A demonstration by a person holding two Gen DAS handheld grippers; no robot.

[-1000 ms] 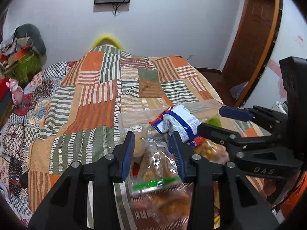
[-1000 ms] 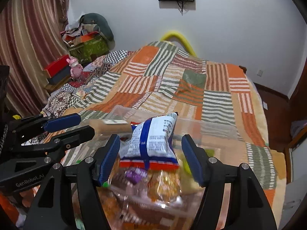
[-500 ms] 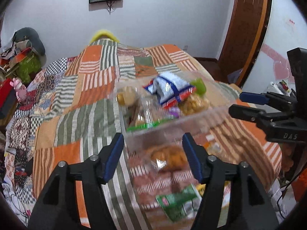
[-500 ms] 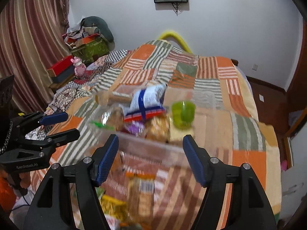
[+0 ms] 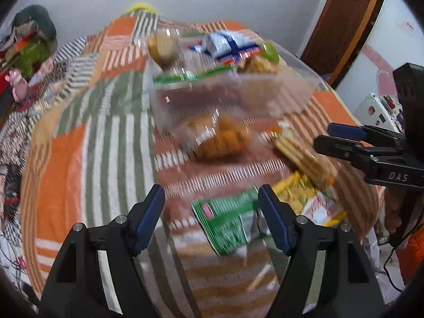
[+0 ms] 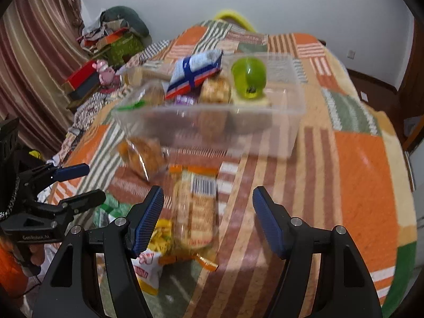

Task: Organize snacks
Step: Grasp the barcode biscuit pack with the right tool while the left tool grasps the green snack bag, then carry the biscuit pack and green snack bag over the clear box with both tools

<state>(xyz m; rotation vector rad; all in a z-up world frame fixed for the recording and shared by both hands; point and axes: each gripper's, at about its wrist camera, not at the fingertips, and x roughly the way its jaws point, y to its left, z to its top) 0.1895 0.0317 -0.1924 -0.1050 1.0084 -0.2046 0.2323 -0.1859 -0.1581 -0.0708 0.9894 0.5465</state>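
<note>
Several loose packets lie on the bed (image 5: 66, 175) before the clear box (image 5: 233, 98). In the left wrist view, the left hand-held gripper (image 5: 212, 218) is opening, empty, over the green packet (image 5: 228, 220); it should probably descend square. The right wrist view alone shows the right hand-held gripper (image 6: 208, 217), apart, above the biscuit packet (image 6: 196, 212), and a green cup (image 6: 249, 76) in the box.

A patchwork bedspread (image 6: 357, 159) fills the middle; curtain (image 6: 34, 61) at nine o'clock, wooden door (image 5: 344, 26) at two o'clock.
</note>
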